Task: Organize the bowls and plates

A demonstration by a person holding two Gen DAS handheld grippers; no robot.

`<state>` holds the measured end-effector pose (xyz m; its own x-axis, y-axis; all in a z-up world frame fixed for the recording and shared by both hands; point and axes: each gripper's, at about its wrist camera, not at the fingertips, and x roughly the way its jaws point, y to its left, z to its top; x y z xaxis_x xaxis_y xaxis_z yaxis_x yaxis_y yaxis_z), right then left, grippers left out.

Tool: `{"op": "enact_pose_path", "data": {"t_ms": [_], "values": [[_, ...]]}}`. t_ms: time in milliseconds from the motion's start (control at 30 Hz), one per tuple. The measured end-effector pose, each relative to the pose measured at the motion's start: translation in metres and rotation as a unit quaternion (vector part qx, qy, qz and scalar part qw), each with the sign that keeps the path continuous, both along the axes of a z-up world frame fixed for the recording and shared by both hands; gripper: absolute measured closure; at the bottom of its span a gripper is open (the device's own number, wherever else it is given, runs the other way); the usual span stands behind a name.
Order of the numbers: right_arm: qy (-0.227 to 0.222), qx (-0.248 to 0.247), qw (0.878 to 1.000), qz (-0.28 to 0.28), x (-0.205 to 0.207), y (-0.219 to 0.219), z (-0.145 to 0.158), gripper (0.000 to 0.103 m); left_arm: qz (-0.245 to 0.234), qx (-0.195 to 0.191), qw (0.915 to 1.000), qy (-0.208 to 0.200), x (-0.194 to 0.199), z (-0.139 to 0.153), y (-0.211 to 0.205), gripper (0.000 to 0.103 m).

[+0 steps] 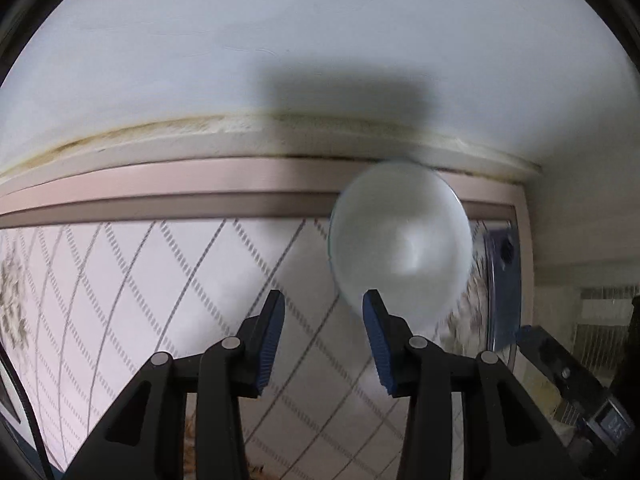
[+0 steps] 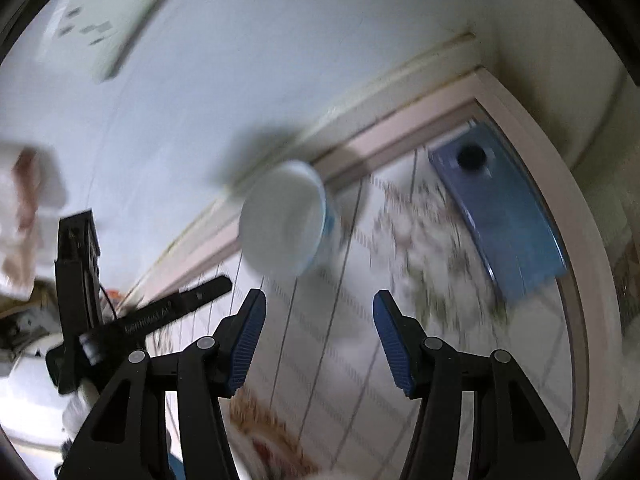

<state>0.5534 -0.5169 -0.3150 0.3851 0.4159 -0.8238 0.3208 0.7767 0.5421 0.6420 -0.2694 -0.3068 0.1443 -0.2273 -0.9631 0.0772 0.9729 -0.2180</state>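
Note:
A pale round bowl [image 1: 400, 240] stands on the patterned tabletop [image 1: 160, 280] close to the back edge, just ahead of and right of my left gripper [image 1: 324, 300], which is open and empty. In the right wrist view the same bowl [image 2: 282, 216] shows a white inside and blue outer wall. It lies ahead and a little left of my right gripper [image 2: 320, 300], which is open and empty. The left gripper's black body [image 2: 104, 320] shows at the left of that view. Both views are blurred.
A blue phone [image 2: 504, 216] lies on the table at the back right corner; it also shows in the left wrist view [image 1: 502, 280]. A pale wall [image 1: 320, 40] rises behind the table's pink rim [image 1: 200, 184]. A wall socket [image 2: 100, 32] sits up left.

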Motion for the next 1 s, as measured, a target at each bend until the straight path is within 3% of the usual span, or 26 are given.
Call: {"op": "enact_pose_path", "data": {"t_ms": [267,333,367,433,500,633,1000], "values": [[0.049,0.029,0.998,-0.005,0.065,-0.010,-0.060,0.046,-0.019,0.005,0.9995,0.025,0.029,-0.030,-0.013,0.065],[0.055,0.042,0.998,-0.005,0.072,-0.009,-0.073,0.055,-0.028,0.007,0.9993,0.023,0.030,-0.032,-0.016,0.068],[0.055,0.045,0.997,-0.005,0.074,-0.008,-0.076,0.064,-0.032,0.012,0.9993,0.016,0.030,-0.032,-0.018,0.080],[0.051,0.052,0.997,0.001,0.078,-0.006,-0.082,0.075,-0.036,0.013,0.9992,0.012,0.030,-0.032,-0.021,0.089],[0.039,0.064,0.997,0.004,0.081,-0.003,-0.084,0.086,-0.043,0.022,0.9988,0.002,0.027,-0.029,-0.025,0.092],[0.027,0.023,0.999,0.012,0.085,0.007,-0.080,0.088,-0.056,0.039,0.9975,-0.020,0.022,-0.023,-0.028,0.092],[0.022,0.004,0.999,0.027,0.063,0.027,-0.061,0.089,-0.064,0.034,0.9962,-0.047,-0.011,0.010,-0.015,0.092]]}}
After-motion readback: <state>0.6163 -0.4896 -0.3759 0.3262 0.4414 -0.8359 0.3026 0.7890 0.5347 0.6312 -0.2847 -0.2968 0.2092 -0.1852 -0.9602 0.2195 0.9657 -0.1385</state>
